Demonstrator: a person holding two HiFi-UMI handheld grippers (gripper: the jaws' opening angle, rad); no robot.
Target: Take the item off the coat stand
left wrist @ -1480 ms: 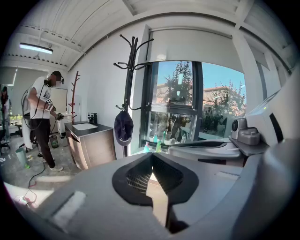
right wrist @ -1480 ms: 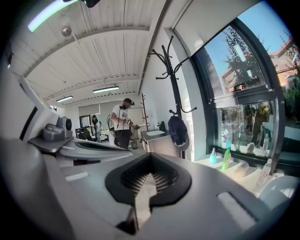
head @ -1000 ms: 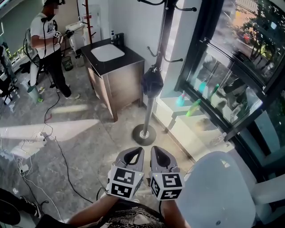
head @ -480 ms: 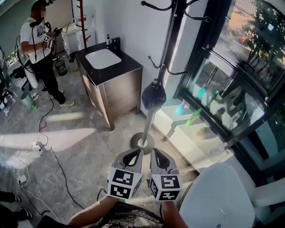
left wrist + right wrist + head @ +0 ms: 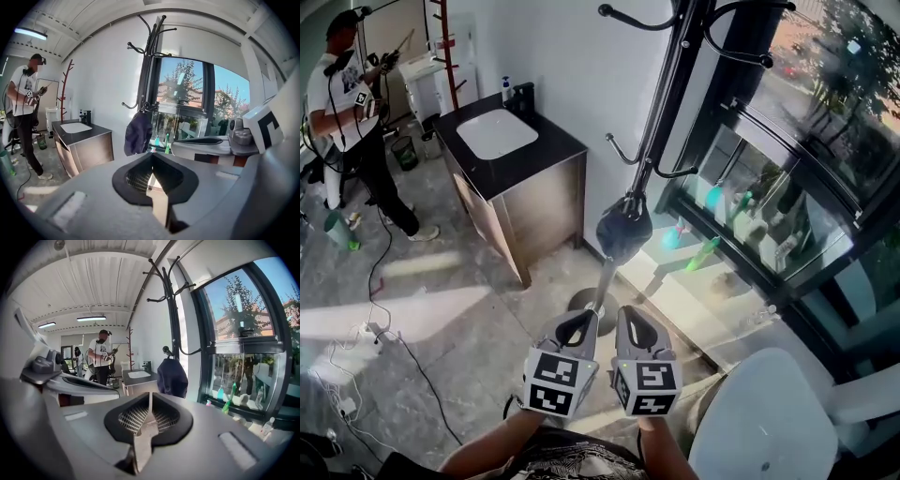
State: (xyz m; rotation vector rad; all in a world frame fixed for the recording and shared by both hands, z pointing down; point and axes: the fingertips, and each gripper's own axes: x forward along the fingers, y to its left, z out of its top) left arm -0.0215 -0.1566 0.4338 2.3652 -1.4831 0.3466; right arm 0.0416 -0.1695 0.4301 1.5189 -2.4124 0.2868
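We have drawn closer to the coat stand (image 5: 662,112); its dark bag (image 5: 624,228) still hangs on a low hook at centre frame, above both grippers. The left gripper (image 5: 592,317) is closed and empty, while the right gripper (image 5: 623,314) has just been opening a crack, nothing between, likely readying the grab

Bright daylight from the window (image 5: 787,159), fisheye-warped edges

Both hand-held grippers, left gripper (image 5: 589,321) and right gripper (image 5: 628,319), have come forward to the black metal coat stand (image 5: 661,122). Its round grey base (image 5: 578,302) now lies just past their tips, and the dark blue hanging bag (image 5: 624,228) looms nearer. The right gripper's jaws have just been opening a crack, with nothing between them.
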